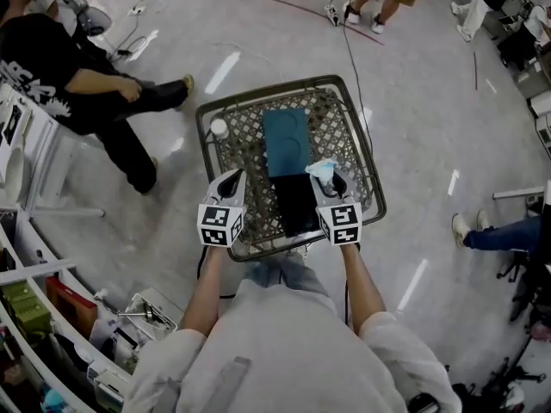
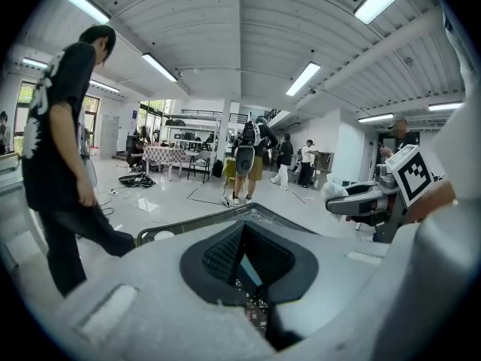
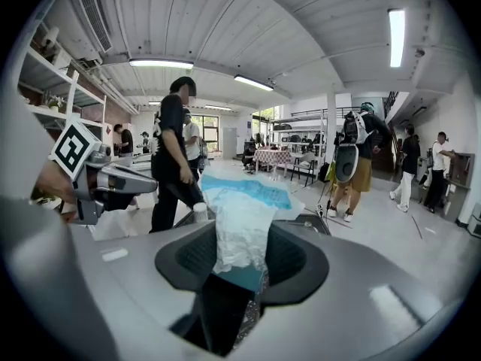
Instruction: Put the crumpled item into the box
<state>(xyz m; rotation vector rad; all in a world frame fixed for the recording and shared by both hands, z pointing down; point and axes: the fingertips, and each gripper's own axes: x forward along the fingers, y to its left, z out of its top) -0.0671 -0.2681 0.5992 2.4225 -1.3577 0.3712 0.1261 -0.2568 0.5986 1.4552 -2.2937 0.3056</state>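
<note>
A crumpled white and blue wrapper (image 1: 322, 171) sticks up between the fingers of my right gripper (image 1: 328, 181), which is shut on it over the right side of the wire mesh basket (image 1: 284, 86). In the right gripper view the wrapper (image 3: 242, 228) fills the gap between the pads. A teal box (image 1: 287, 140) lies flat in the basket, and a black flat item (image 1: 297, 203) lies just nearer to me. My left gripper (image 1: 231, 182) hovers over the basket's left side, its tips meeting with nothing between them (image 2: 240, 228).
A small white round lid (image 1: 219, 128) sits at the basket's far left corner. A person in black (image 1: 82, 76) stands close on the left beside white shelves (image 1: 26, 170). Another person's shoe (image 1: 461, 228) is at the right. Cables run across the floor beyond.
</note>
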